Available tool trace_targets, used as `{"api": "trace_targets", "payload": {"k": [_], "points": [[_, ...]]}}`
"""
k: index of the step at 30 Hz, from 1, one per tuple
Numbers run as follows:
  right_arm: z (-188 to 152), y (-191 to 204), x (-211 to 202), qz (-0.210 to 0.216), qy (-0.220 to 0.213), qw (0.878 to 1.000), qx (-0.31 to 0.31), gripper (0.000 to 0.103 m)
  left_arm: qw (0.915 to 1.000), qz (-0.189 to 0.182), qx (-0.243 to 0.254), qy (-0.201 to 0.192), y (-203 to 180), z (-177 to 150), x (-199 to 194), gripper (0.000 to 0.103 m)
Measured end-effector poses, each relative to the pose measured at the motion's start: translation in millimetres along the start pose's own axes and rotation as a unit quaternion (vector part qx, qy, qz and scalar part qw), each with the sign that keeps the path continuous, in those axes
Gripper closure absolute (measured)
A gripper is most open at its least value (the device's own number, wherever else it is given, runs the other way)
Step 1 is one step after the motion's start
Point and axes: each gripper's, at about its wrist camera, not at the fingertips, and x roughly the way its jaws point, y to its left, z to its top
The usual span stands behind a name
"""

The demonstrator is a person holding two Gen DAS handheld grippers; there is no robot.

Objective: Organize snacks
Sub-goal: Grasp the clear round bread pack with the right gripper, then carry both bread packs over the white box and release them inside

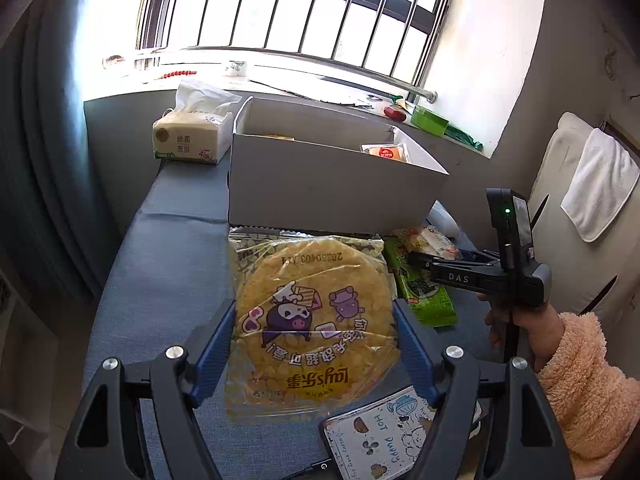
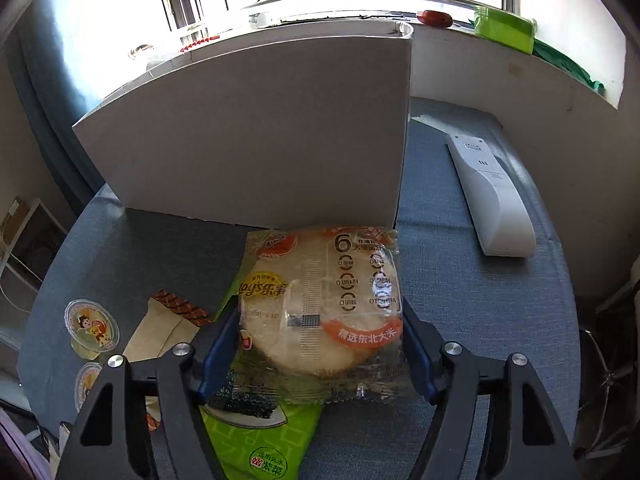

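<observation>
Left gripper [image 1: 314,344]: clamped on the yellow crisp packet [image 1: 312,320], centre frame.
Box [image 1: 336,184]: open, upper centre, directly behind both packets.
Right gripper [image 2: 320,344]: fingers pressed against the rice cracker packet [image 2: 324,304], centre frame, lying on the green seaweed packet [image 2: 260,432].
Risk: slippery film may slide out; squeezing could crack the contents.
</observation>
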Motion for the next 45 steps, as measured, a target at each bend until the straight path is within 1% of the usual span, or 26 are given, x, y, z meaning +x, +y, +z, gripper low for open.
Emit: {"api": "trace_targets", "payload": {"k": [2,6,8,11,12,14,18,21,23,25,26,28,29,30,31,32,33,35,36,39,42,45], "points": [[-3.3,-3.4,-11.2,0.02,-0.008,1.0,0.005,0.027,1.0,-0.004,-0.002,0.0,0.6,0.7,1.0,0.024],[-11.7,-15.4,-43.5,0.035,-0.03,0.998,0.036,0.027,0.9999,-0.011,0.001,-0.001,0.4,6.4,5.2,0.024],[-12.3,-20.0,-62.5,0.053,-0.044,0.996,0.048,0.027,0.9999,-0.009,0.009,-0.004,-2.1,15.5,8.6,0.024],[-1.1,-16.1,-88.8,0.063,-0.075,0.994,0.038,0.027,0.9993,-0.022,0.018,-0.023,-6.8,39.4,13.1,0.024],[5.8,-12.2,-96.7,0.066,-0.086,0.994,0.031,0.027,0.999,-0.027,0.022,-0.028,-8.8,49.4,15.8,0.024],[22.7,-6.7,-108.9,0.074,-0.107,0.991,0.024,0.027,0.9986,-0.023,0.028,-0.039,-13.3,73.9,23.9,0.024],[65.9,-0.6,-116.0,0.086,-0.126,0.988,0.03,0.027,0.9975,-0.031,0.028,-0.057,-15.1,127.0,47.4,0.024],[102.1,1.5,-110.2,0.097,-0.138,0.985,0.041,0.027,0.9973,-0.017,0.03,-0.064,-14.8,165.3,69.4,0.024],[124.9,1.2,-101.5,0.097,-0.137,0.985,0.048,0.027,0.9974,-0.01,0.027,-0.066,-13.7,187.2,84.3,0.024],[146.0,0.1,-91.3,0.098,-0.132,0.985,0.055,0.027,0.9978,0.002,0.021,-0.064,-11.9,204.7,97.6,0.024],[155.5,-0.3,-86.7,0.1,-0.132,0.985,0.056,0.027,0.9981,0.003,0.022,-0.057,-11.9,212.3,104.6,0.024],[171.4,0.0,-75.7,0.102,-0.13,0.985,0.053,0.027,0.9979,0.013,0.03,-0.056,-13.9,222.8,114.0,0.022],[178.3,0.5,-71.4,0.104,-0.125,0.985,0.052,0.027,0.9981,0.015,0.03,-0.051,-13.6,226.9,118.6,0.011],[182.7,-2.6,-68.5,0.11,-0.119,0.985,0.052,0.026,0.9986,0.017,0.026,-0.042,-12.5,229.1,123.3,0.004],[187.4,-3.3,-65.7,0.115,-0.117,0.985,0.053,0.022,0.9987,0.021,0.021,-0.041,-10.6,230.4,124.9,0.0],[191.3,-3.1,-64.6,0.115,-0.118,0.985,0.053,0.006,0.9988,0.024,0.015,-0.041,-7.9,230.7,125.4,0.0],[193.4,-3.3,-66.5,0.109,-0.129,0.984,0.05,0.0,0.9991,0.019,0.01,-0.036,-5.1,229.5,125.4,0.0],[192.9,-3.5,-75.0,0.088,-0.156,0.983,0.045,0.0,0.9996,0.009,-0.001,-0.025,0.9,226.3,124.9,0.0],[191.8,-3.7,-78.5,0.089,-0.162,0.982,0.039,0.0,0.9996,0.012,-0.003,-0.024,3.2,224.0,123.4,0.0],[186.7,-3.1,-85.4,0.097,-0.162,0.981,0.033,0.0,0.9995,0.013,-0.001,-0.03,8.1,218.7,112.7,0.0],[177.5,-1.0,-96.0,0.095,-0.173,0.98,0.026,0.0,0.9993,0.018,0.008,-0.033,9.0,211.7,96.5,0.0],[164.9,-1.9,-106.7,0.111,-0.175,0.978,0.028,0.0,0.9987,0.015,0.02,-0.045,5.5,196.2,72.9,0.0]]}}
